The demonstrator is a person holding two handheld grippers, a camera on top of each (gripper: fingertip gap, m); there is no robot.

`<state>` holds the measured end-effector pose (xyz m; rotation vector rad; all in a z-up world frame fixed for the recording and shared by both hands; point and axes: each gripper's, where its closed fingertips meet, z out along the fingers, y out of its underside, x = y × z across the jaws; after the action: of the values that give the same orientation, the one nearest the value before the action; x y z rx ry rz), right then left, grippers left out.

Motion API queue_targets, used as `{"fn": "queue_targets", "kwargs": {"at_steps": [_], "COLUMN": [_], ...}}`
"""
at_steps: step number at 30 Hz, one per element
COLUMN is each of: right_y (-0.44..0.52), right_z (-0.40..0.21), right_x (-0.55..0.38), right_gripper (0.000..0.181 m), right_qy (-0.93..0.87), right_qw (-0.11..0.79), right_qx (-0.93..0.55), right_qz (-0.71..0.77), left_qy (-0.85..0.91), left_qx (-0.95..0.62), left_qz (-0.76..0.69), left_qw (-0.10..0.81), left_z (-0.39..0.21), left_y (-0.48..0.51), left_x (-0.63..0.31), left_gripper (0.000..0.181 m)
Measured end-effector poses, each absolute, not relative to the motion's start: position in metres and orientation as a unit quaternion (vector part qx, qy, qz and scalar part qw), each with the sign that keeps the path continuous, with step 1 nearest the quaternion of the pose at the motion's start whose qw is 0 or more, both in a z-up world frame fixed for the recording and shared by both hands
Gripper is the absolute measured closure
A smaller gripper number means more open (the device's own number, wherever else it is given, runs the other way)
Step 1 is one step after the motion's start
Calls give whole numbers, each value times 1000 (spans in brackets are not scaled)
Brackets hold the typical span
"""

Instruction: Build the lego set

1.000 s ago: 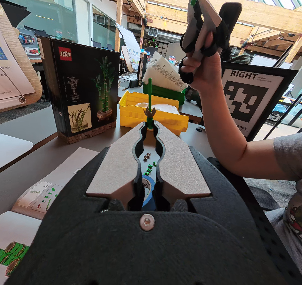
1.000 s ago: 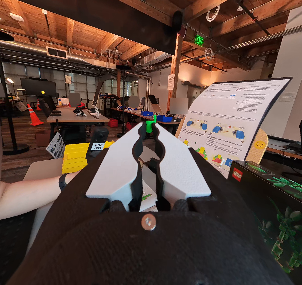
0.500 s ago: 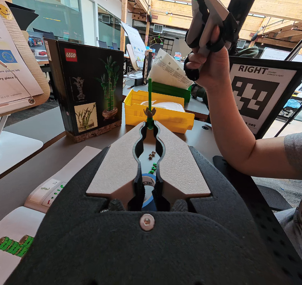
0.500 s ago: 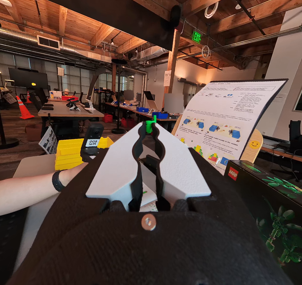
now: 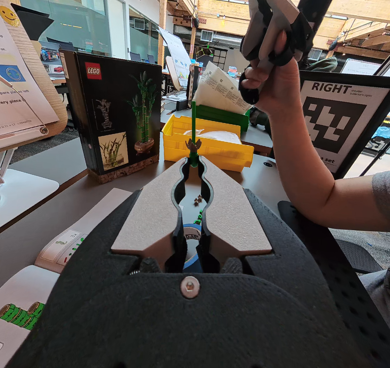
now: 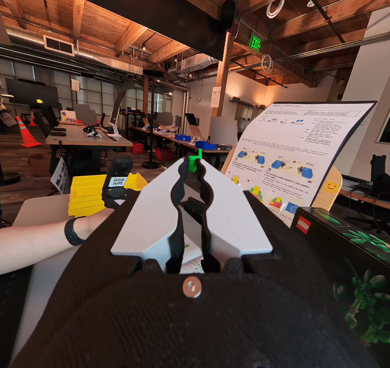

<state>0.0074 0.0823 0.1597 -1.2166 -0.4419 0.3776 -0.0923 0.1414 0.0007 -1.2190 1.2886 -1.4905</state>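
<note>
In the left wrist view, the left gripper [image 5: 193, 161] has its fingers pinched on the bottom of a thin green stem [image 5: 193, 123], mid-frame, standing straight up with a small brown leaf ring [image 5: 192, 146]. It looks light and bendy, so hold it low

In the right wrist view, the right gripper [image 6: 192, 164] pinches a tiny green piece [image 6: 192, 163], mid-frame, probably easy to drop

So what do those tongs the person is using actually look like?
Each is a handheld tool: the left tongs and right tongs have two pale, wedge-shaped fingers with wavy black inner edges, set in a rough black body with a silver screw. A small black camera sits on top. The person wears a black wristband and a grey short sleeve.
</note>
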Motion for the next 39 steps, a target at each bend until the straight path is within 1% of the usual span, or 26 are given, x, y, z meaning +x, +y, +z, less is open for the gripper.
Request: {"fn": "queue_targets", "kwargs": {"at_steps": [5,10,13,18,24,30,33,35,39], "right_y": [100,139,150,154,155,158,147,130,87], "right_z": [149,111,85,85,80,74,90,114,157], "right_x": [-13,-58,-91,-95,-100,-99,-89,-66,-4], "right_gripper": [177,177,177,177,177,177,177,177,177], "right_qy": [-202,-208,-234,-220,-208,-210,-223,-227,-214], "right_qw": [765,715,669,679,658,653,661,692,767], "right_qx": [-549,-562,-574,-553,-536,-538,-528,-508,-486], "right_qz": [270,359,411,430,486,490,485,459,359], "left_qy": [511,514,512,508,502,498,498,496,494], "left_qx": [-479,-478,-479,-477,-474,-472,-472,-472,-476], "left_qz": [-590,-589,-591,-596,-610,-614,-614,-613,-606], "left_qw": [401,400,399,398,390,390,391,394,403], "left_z": [2,1,1,3,5,8,8,10,12], "left_y": [139,138,139,140,138,139,141,143,149], "left_x": [-92,-91,-92,-93,-93,-95,-96,-98,-103], "left_gripper": [176,176,176,176,176,176,176,176,176]}}
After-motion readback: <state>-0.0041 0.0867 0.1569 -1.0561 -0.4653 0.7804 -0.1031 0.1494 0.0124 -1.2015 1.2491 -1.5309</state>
